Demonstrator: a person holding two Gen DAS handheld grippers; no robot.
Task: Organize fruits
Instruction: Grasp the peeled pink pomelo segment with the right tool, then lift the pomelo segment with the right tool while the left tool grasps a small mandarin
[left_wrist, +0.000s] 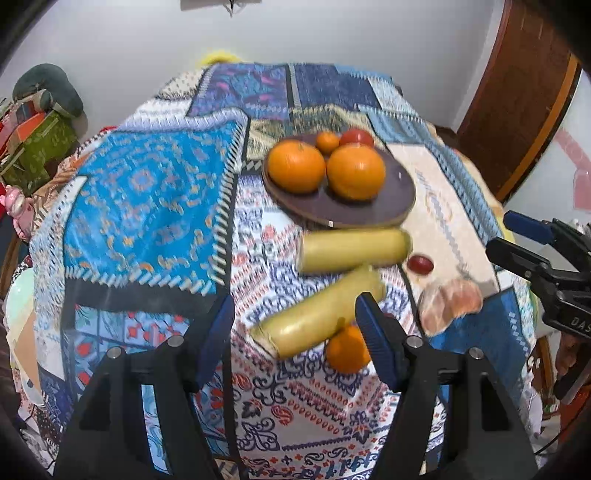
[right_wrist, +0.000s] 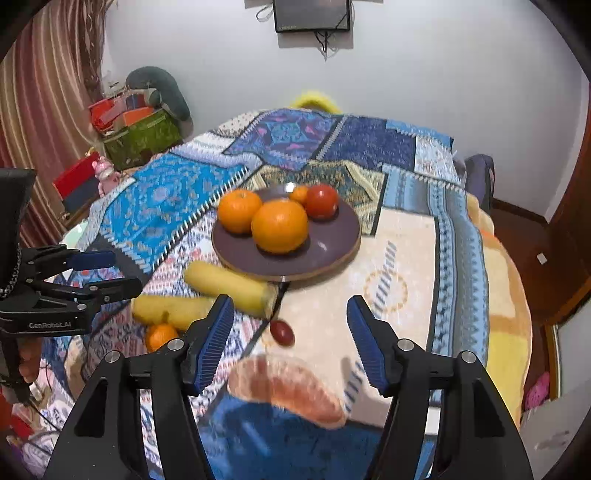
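A dark round plate (left_wrist: 369, 214) (right_wrist: 325, 251) carries two big oranges (left_wrist: 295, 166) (right_wrist: 279, 226), a small orange and a red tomato (right_wrist: 322, 201). Two yellow cobs (left_wrist: 354, 249) (right_wrist: 229, 282) lie in front of it. The nearer cob (left_wrist: 317, 314) rests against a small orange (left_wrist: 345, 354) (right_wrist: 159, 335). A small red fruit (left_wrist: 420, 264) (right_wrist: 282, 332) and a blurred pinkish peeled fruit (left_wrist: 448, 306) (right_wrist: 288, 391) lie to the right. My left gripper (left_wrist: 295, 306) (right_wrist: 110, 273) hangs open above the nearer cob. My right gripper (right_wrist: 290, 306) (left_wrist: 513, 238) is open over the peeled fruit, holding nothing.
A patchwork cloth (left_wrist: 147, 206) (right_wrist: 406, 295) covers the round table. Boxes and a stuffed toy (right_wrist: 147, 122) are piled at the back left by a striped curtain. A screen (right_wrist: 312, 14) hangs on the wall. A wooden door (left_wrist: 517, 110) stands at the right.
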